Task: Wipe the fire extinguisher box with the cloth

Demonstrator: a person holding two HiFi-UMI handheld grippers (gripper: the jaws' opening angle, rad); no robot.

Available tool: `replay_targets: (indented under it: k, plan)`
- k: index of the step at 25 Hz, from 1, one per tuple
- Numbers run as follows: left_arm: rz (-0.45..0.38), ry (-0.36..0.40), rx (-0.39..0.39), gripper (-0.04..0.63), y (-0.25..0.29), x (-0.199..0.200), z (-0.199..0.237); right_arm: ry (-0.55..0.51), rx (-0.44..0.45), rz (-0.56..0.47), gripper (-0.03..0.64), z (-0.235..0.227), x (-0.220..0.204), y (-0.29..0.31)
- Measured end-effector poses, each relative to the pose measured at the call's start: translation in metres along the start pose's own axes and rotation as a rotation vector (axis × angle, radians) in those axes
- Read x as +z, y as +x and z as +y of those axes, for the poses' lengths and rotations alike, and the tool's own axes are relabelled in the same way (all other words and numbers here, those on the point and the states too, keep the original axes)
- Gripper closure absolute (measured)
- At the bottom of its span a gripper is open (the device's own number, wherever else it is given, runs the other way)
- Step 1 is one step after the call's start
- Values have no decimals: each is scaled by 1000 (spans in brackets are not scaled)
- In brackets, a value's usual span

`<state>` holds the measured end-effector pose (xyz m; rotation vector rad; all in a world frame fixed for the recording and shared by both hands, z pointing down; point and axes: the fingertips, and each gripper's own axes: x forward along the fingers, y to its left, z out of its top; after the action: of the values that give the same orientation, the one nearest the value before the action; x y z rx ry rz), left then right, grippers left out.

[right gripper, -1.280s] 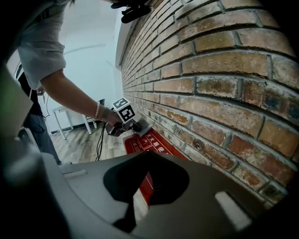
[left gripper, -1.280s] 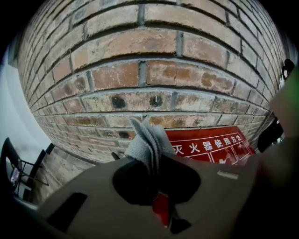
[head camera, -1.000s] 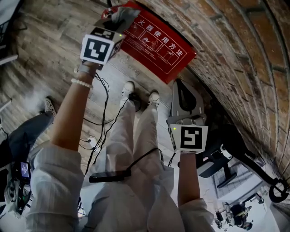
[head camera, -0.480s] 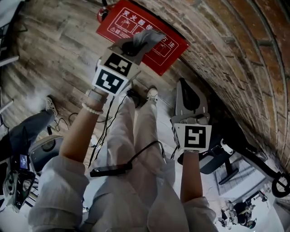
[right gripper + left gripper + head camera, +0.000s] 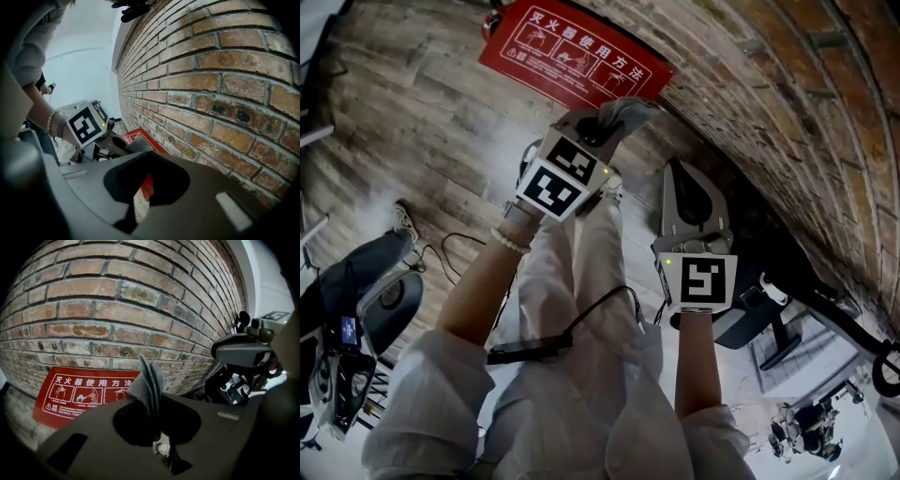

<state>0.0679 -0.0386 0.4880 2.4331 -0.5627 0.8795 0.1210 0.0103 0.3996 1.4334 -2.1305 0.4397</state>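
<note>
At the foot of the brown brick wall (image 5: 787, 84) sits the flat red fire extinguisher box (image 5: 577, 56), long side along the wall, ahead-left of the left claw (image 5: 602, 127). That nearer claw pinches the folded grey cloth (image 5: 149, 385); the right claw (image 5: 689, 202) hangs back, closed and empty.

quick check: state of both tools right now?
Left tool: closed, holding the grey cloth.
Right tool: closed, nothing between its jaws.
</note>
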Motion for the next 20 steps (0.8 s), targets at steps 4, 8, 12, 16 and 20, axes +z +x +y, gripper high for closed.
replay_targets:
  k: [4, 8, 12, 16, 20]
  plan:
    - [54, -11, -17, 583, 16, -21, -10, 58, 5, -1, 609, 4, 6, 0]
    - [83, -20, -9, 583, 27, -35, -14, 29, 10, 12, 609, 5, -4, -4]
    - [91, -43, 0, 583, 40, -48, -13, 23, 17, 6, 609, 9, -5, -4]
    - [125, -68, 28, 583, 48, -59, -2, 48, 19, 2, 608, 13, -1, -1]
    - [146, -66, 53, 583, 57, -64, 9, 45, 24, 2, 608, 14, -5, 0]
